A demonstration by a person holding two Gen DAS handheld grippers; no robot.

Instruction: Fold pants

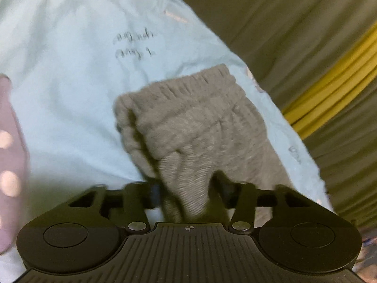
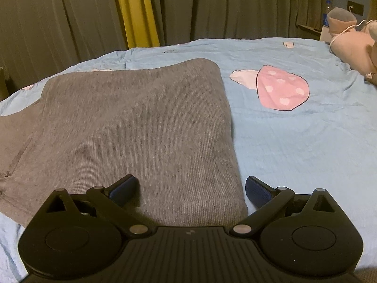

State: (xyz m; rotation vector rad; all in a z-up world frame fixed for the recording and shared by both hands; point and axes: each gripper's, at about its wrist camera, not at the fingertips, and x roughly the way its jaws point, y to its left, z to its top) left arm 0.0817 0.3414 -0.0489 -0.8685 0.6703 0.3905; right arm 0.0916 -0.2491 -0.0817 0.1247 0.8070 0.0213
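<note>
Grey ribbed pants (image 2: 132,127) lie folded on light blue bedsheet (image 2: 294,141); ribbed elastic waistband end (image 1: 188,108) bunched up in left wrist view. Left tool (image 1: 186,195) has pants fabric between fingers; view blurred, cannot tell whether pads press on it. Right tool (image 2: 190,189) spread apart, holding nothing, straddling near right corner of pants. Pink dotted patch (image 2: 281,89) on sheet right of pants. Curtains (image 2: 212,9) behind bed.

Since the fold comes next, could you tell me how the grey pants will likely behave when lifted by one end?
The grey pants are ribbed knit bunching at the left gripper, so probably floppy and drooping. They look fairly thick, so perhaps weighty. The texture should resist slipping.
</note>
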